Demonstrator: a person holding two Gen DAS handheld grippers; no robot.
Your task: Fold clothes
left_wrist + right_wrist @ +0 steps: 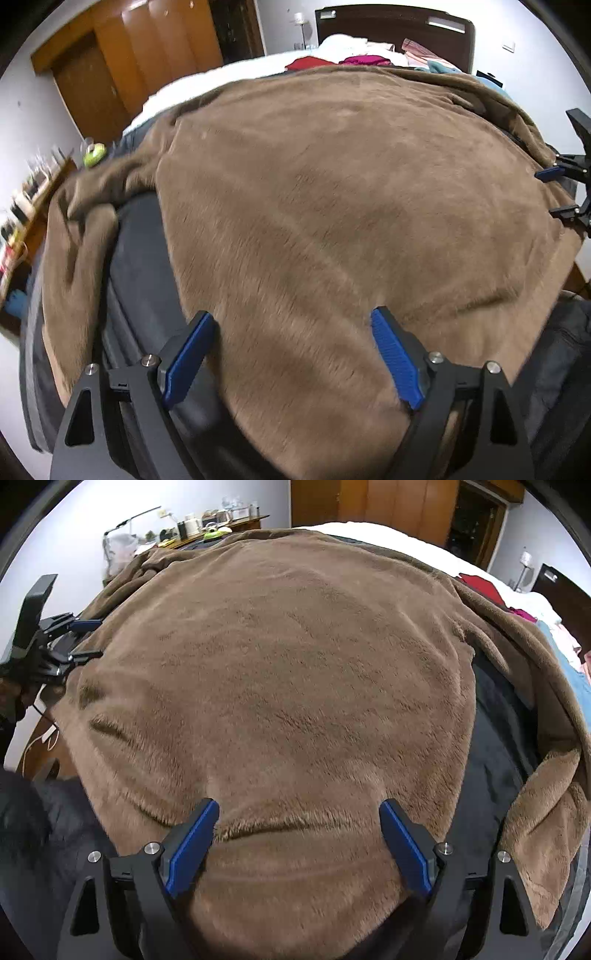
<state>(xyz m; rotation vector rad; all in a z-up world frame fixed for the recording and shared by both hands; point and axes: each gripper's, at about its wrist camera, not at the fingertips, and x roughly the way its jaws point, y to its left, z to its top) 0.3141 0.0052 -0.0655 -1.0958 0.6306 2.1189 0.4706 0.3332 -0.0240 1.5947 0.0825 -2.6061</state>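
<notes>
- No basket, box or other container for the clothes shows in either view; the only stored things are small bottles and jars on a wooden desk by the wall, too small to tell apart.
- The brown fleece garment lies spread out flat on the bed, filling most of both views; its pile is short and plush, with a few shallow creases near the near edge.
- One sleeve trails off bunched to the side in the left wrist view, and another folded flap of brown fleece hangs at the right edge of the right wrist view.
- A dark lining or dark cloth shows beside the main panel, under its edge.
- The left gripper hovers over the near edge of the garment with its blue pads spread wide, clasping nothing.
- The right gripper is likewise spread wide above a crease in the fleece, nothing between its pads.
- The bed has a white sheet, a dark headboard, and a pile of red, magenta and pale blue clothes near the pillows.
- Orange-brown wardrobe doors stand along the white wall.
</notes>
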